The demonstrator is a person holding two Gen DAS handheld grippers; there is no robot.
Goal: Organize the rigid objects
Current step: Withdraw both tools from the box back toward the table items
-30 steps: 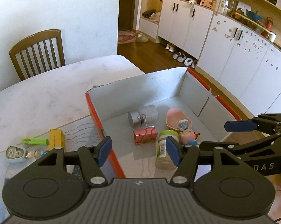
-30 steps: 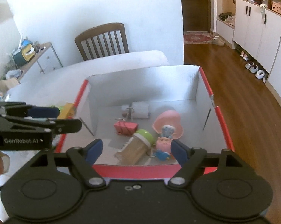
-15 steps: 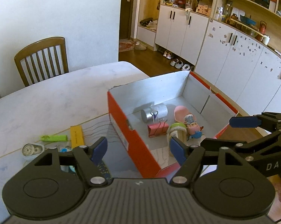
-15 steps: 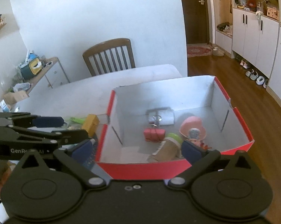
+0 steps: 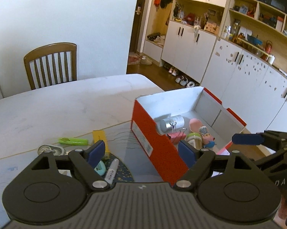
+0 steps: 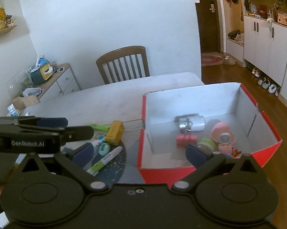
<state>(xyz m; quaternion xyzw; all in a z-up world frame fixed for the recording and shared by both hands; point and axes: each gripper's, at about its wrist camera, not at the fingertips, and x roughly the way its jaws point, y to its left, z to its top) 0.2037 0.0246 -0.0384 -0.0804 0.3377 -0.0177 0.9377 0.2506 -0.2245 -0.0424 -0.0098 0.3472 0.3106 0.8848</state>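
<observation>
The red box [image 6: 198,173] sat on the table [image 5: 67,105], holding a pink clip [image 6: 186,140], jar [image 6: 206,144] and figurine [image 6: 224,148]; markers lay left of it; the left gripper [image 5: 141,150], jaws just widening, and the right gripper [image 6: 139,154] gaped, both empty.

A home: a wooden dining chair [image 5: 51,64], white cupboards [image 5: 189,49] and shoes [image 5: 182,80] by the door.

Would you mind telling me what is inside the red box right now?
Inside the red box lie a silver can, a pink binder clip, a green-lidded jar, a pink dish and a small figurine. The right gripper hides the near floor.
</observation>
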